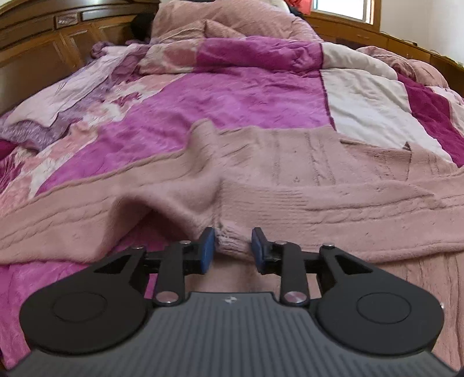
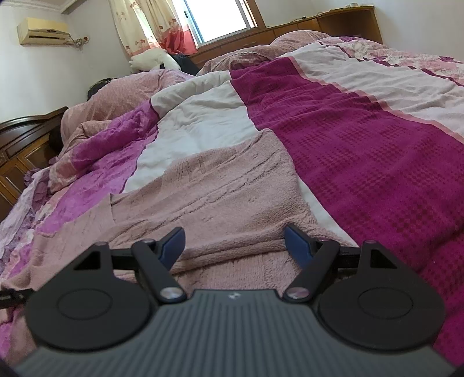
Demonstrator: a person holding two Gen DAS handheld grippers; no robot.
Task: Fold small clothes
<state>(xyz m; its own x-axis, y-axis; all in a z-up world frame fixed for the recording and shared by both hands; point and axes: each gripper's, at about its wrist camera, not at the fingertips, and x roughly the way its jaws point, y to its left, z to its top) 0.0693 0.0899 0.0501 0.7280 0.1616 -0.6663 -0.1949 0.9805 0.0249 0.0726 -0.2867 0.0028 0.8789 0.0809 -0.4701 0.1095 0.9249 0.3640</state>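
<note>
one view only shows sweater cuff (image 1: 232,242) between left tongs (image 1: 233,246).

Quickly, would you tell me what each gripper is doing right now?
Left gripper: partly open, a sweater cuff between its pads; grip unclear.
Right gripper: open wide above the sweater, holding nothing.

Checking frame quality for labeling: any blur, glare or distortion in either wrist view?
Left wrist: pink sweater smeared by motion blur, headboard bowed by fisheye. Right wrist: sharp, window blown out white, sweater knit clearly readable.
</note>
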